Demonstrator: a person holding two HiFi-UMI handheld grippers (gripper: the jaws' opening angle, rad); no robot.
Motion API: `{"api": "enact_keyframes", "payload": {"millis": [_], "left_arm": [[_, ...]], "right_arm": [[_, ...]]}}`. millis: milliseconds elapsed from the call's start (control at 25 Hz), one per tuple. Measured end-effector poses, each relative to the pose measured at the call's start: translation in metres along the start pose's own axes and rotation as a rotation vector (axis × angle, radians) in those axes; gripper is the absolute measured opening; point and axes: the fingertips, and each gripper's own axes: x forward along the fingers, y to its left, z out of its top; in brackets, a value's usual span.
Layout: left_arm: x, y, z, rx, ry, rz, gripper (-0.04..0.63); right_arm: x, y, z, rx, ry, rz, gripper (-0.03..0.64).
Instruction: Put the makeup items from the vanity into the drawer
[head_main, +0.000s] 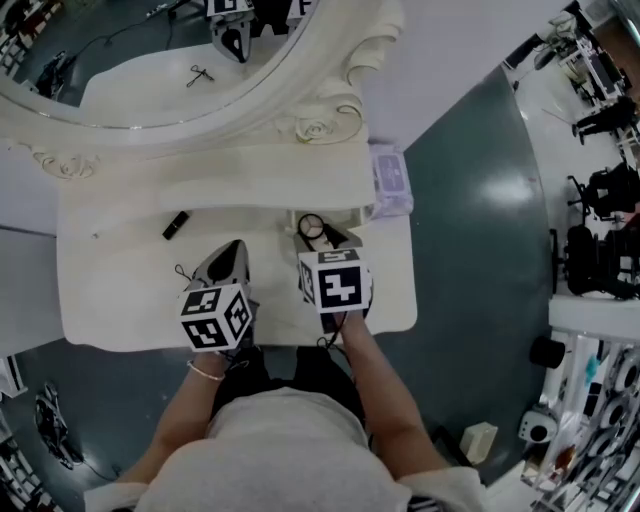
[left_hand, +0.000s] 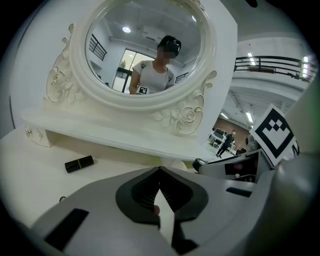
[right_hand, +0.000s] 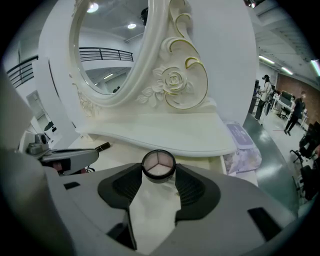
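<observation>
White tabletop open round closed left gripper; right gripper tight on compact by shelf edge.

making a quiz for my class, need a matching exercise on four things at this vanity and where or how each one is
Things:
1. small black tube
2. round black-rimmed compact
3. lavender soft packet
4. left tool

Place or state:
a. jaws together
b. between the jaws of the right tool
c. lying on the white vanity, left of both tools
d. at the vanity's right end

Pairs: 1-c, 2-b, 3-d, 4-a
</observation>
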Motion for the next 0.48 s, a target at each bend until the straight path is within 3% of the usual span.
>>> {"api": "enact_keyframes", "payload": {"millis": [480], "left_arm": [[0.013, 0.006, 0.002, 0.001, 0.014, 0.003, 0.003]], "right_arm": [[0.012, -0.009, -0.002, 0.027, 0.044, 0.005, 0.216]]}}
